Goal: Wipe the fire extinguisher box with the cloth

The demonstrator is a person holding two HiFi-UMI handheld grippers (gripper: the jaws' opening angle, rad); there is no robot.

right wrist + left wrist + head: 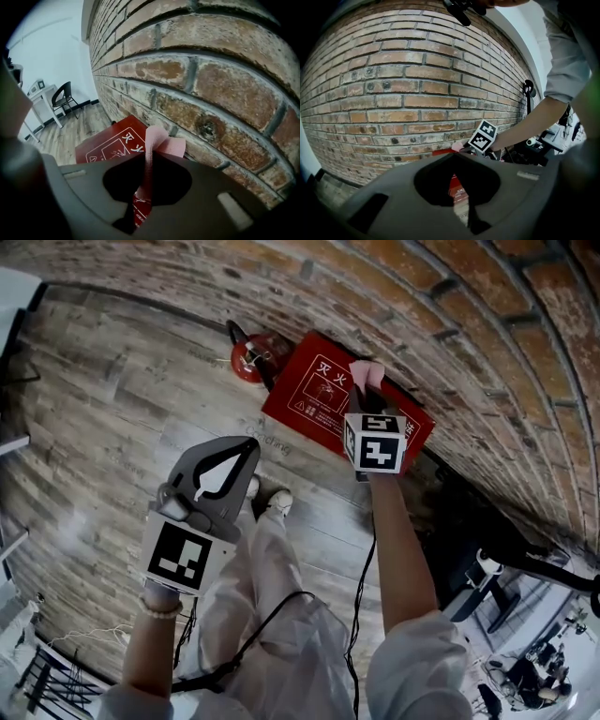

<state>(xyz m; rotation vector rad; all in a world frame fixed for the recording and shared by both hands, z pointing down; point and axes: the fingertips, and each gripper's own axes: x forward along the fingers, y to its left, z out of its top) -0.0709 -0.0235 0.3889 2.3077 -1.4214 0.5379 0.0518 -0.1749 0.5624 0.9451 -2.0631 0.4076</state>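
Right tool [149, 158] clamps the pink cloth [161, 143] near the red fire extinguisher box [112, 143]. Left tool [455, 155] is closed, empty. Rubbing could tug the loose fold free.

Soft, even indoor light is filling all three views. In the head view the brick wall [422, 296] is bowing from ten to three o'clock, and shadow is pooling at four o'clock. Both gripper views are curving into fisheye circles with rims fading to black. The left gripper [454, 155] and right gripper [145, 157] are sitting blurred and dim at six o'clock of their own views. A white wall [51, 51] is glowing brightest at ten o'clock in the right gripper view.
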